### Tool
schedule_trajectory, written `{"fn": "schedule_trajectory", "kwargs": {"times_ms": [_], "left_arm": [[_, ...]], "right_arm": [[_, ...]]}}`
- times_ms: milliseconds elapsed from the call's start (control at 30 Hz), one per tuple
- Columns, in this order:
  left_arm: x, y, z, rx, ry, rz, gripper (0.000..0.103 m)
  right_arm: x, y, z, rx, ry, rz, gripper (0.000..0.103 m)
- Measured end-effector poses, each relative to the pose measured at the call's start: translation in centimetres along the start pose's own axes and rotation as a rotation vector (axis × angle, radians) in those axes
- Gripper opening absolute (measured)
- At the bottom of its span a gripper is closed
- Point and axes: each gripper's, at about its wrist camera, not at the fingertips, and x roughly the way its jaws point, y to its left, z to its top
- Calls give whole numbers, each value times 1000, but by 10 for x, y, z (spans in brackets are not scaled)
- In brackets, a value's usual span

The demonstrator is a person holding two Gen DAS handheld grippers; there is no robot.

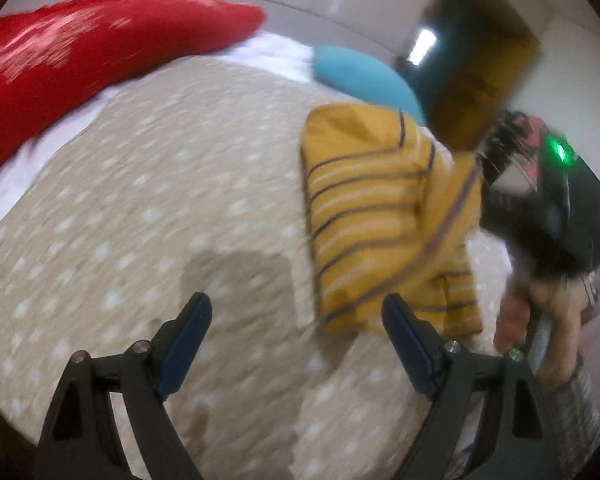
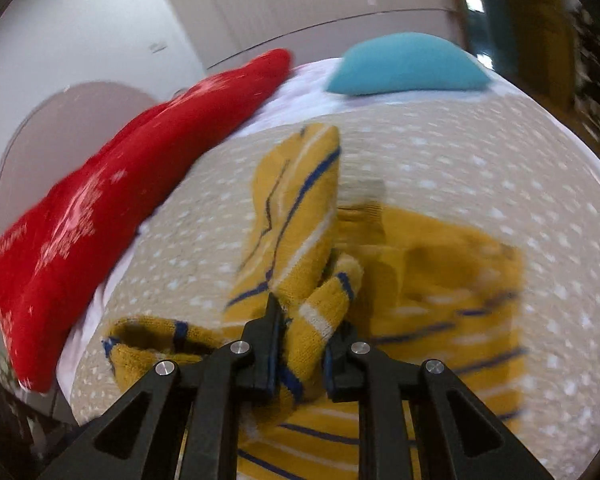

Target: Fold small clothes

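A small mustard-yellow sweater with dark blue and white stripes (image 1: 372, 216) lies on a beige dotted bedspread (image 1: 160, 208). My left gripper (image 1: 296, 320) is open and empty, just left of the sweater's near edge. My right gripper (image 2: 306, 316) is shut on a bunched fold of the sweater (image 2: 300, 208) and holds that part lifted above the rest of the garment, which lies spread to the right. In the left wrist view the right gripper's body (image 1: 556, 208) and the hand holding it show at the right edge.
A red pillow with white pattern (image 2: 112, 208) lies along the left of the bed (image 1: 76, 56). A teal pillow (image 2: 408, 64) sits at the far end. A yellow-brown box or door (image 1: 484, 56) stands beyond the bed. White walls are behind.
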Motion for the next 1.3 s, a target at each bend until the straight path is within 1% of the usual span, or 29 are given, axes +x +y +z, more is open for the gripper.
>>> {"fn": "schedule_trajectory", "kwargs": {"times_ms": [67, 100, 167, 200, 267, 367, 433, 533, 567, 600, 633, 667, 700, 767, 833, 867, 900, 933, 1033, 1100, 1167, 1267, 1300], "left_arm": [[22, -18, 14, 29, 4, -16, 86], [33, -23, 17, 31, 20, -19, 86], [61, -35, 21, 31, 75, -60, 86], [76, -42, 20, 42, 110, -66, 86], [99, -53, 9, 70, 178, -39, 86], [121, -63, -4, 86, 243, -23, 86], [120, -67, -12, 101, 226, -3, 86], [119, -75, -15, 138, 221, 14, 86], [120, -76, -16, 144, 221, 18, 86], [122, -78, -17, 146, 223, 22, 86], [125, -80, -16, 147, 224, 27, 86], [126, -82, -17, 149, 222, 35, 86], [128, -84, -17, 151, 218, 41, 86], [126, -85, -16, 156, 214, 48, 86], [123, -87, -16, 155, 221, 45, 86], [117, -86, -17, 151, 231, 28, 86], [112, -87, -17, 148, 231, 7, 86], [103, -88, -18, 149, 217, -20, 86], [73, -94, -18, 173, 142, -70, 86], [69, -101, -14, 190, 131, -89, 86], [76, -110, -12, 217, 144, -79, 86], [100, -120, -13, 244, 177, -67, 86], [111, -123, -14, 250, 194, -39, 87]], "right_arm": [[-9, -31, -9, 51, -6, -16, 18], [-11, -43, -13, 73, -8, -20, 17], [-14, -70, -24, 130, -3, -13, 18], [-13, -83, -29, 164, 5, 6, 18], [-7, -108, -39, 235, 27, 78, 18], [-4, -128, -50, 307, 38, 177, 20], [-4, -135, -53, 337, 32, 231, 23], [-10, -143, -54, 369, 16, 286, 34], [-12, -144, -54, 368, 11, 288, 39], [-15, -143, -53, 361, 1, 289, 42], [-17, -140, -52, 351, -4, 290, 42], [-20, -139, -53, 346, -6, 289, 44], [-19, -135, -53, 337, -2, 281, 51], [-15, -126, -56, 321, 9, 252, 57], [-13, -115, -57, 288, -1, 212, 56], [-13, -110, -58, 255, 4, 199, 31], [-13, -109, -58, 241, 21, 203, 16], [-14, -110, -58, 242, 26, 207, 15], [-33, -123, -60, 258, -29, 243, 13], [-48, -133, -67, 257, -60, 231, 13], [-53, -145, -76, 274, -69, 211, 13], [-45, -168, -94, 342, -37, 216, 14], [-42, -174, -99, 360, -30, 223, 19]]}}
